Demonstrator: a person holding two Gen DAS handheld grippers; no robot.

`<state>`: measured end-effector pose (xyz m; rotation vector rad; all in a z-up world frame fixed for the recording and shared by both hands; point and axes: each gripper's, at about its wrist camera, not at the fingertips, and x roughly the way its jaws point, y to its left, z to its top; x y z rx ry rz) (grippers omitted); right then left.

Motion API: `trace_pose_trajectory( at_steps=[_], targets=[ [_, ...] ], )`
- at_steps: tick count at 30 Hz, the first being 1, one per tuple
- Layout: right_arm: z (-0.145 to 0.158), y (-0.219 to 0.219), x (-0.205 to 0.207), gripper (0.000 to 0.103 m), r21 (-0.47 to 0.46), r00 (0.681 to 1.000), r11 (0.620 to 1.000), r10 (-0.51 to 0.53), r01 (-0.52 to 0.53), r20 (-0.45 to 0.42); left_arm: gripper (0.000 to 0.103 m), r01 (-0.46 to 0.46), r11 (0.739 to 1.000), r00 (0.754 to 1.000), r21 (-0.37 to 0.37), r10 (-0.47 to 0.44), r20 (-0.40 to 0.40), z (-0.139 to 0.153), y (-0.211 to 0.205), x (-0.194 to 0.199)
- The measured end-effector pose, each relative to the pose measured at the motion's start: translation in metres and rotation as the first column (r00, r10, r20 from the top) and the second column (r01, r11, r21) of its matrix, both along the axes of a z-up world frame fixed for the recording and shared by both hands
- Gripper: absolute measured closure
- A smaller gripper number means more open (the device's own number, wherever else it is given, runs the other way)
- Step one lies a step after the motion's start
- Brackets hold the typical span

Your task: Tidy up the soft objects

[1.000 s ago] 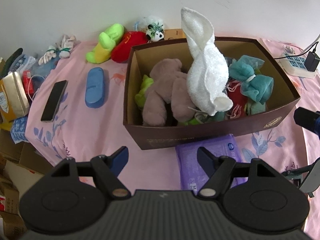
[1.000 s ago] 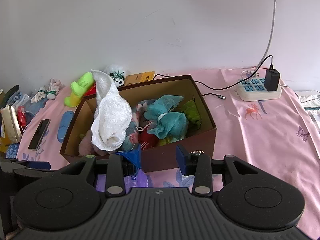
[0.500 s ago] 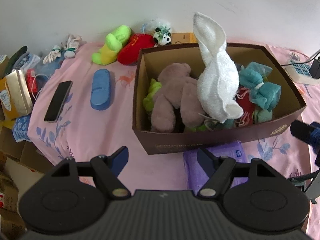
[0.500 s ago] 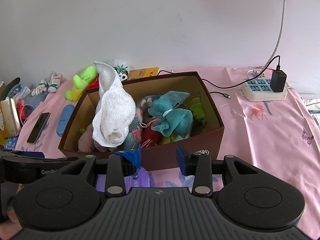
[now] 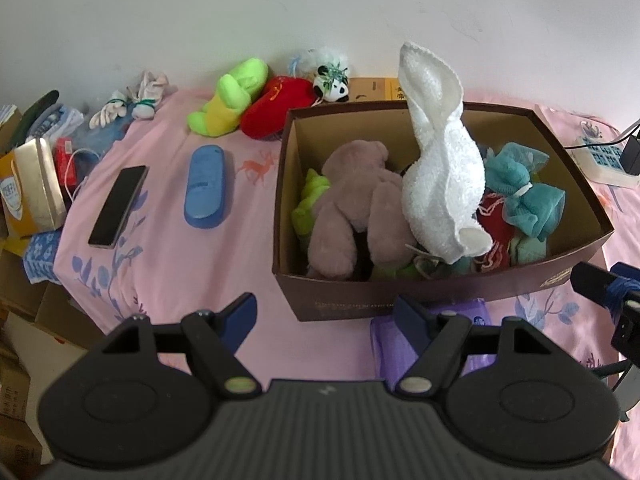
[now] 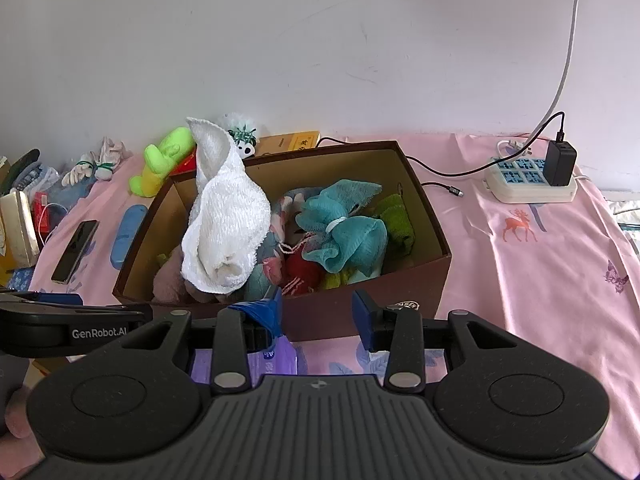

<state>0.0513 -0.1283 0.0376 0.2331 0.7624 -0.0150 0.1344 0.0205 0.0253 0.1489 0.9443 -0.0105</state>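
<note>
Left wrist view looks down on a pink sheet spread to carry everything. A brown box sits open-topped to collect soft things; the mauve bear, white towel and teal puff already lie inside. The green plush and red plush wait by the wall. Left hand-held gripper hangs spread and empty; right hand-held gripper stands apart, pinching nothing.

white towel: rough terry cloth | box: matt brown cardboard | phone: glossy
</note>
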Motion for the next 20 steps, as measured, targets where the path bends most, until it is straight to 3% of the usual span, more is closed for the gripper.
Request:
trace_pose_trajectory(
  at_steps=[20],
  targets=[
    [0.0046,-0.0005,-0.0054,0.081,-0.003,1.000,1.000,0.007,-0.007,0.022,0.026,0.021,1.000,0.998,-0.011,-0.020,0.053,0.0087,-0.0055,-0.0075]
  ],
)
